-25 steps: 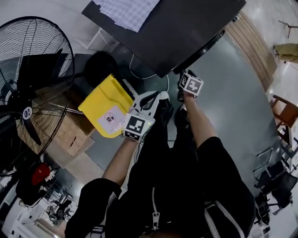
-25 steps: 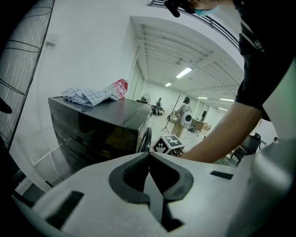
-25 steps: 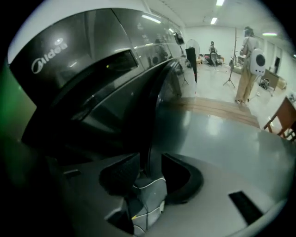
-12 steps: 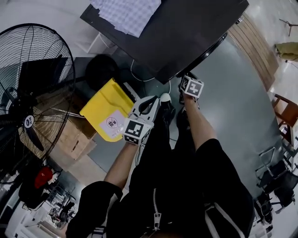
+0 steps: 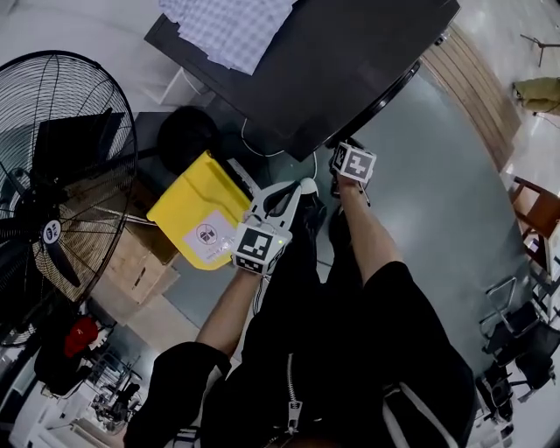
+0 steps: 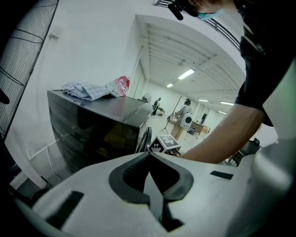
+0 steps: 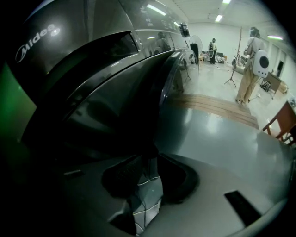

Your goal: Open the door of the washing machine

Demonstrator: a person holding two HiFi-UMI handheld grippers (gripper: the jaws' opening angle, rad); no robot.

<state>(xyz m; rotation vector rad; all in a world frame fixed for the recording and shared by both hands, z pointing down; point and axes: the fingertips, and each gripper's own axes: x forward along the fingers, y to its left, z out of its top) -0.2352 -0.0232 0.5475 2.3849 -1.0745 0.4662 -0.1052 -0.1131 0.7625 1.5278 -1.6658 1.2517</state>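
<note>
The dark washing machine (image 5: 350, 61) fills the top of the head view, and its round door (image 5: 382, 94) stands slightly off the front. My right gripper (image 5: 344, 145) points down at the door's edge. In the right gripper view the door (image 7: 138, 88) curves away from the jaws. My right gripper (image 7: 149, 159) has just been closing, and its jaws now pinch the door's dark rim. My left gripper (image 5: 293, 188) hangs near the person's legs, away from the machine. Its jaws (image 6: 149, 155) are shut on nothing. The left gripper view shows the machine (image 6: 97, 129) and the door (image 6: 144, 139) edge-on.
A large black fan (image 5: 52, 201) stands at the left, with a yellow floor sign (image 5: 197, 210) and a cardboard box (image 5: 131, 254) beside it. A checked cloth (image 5: 232, 26) lies on the machine. A white hose (image 5: 262, 140) runs behind. Chairs (image 5: 534, 214) stand at the right.
Both grippers stay about where they were; only the head view has shifted slightly.
</note>
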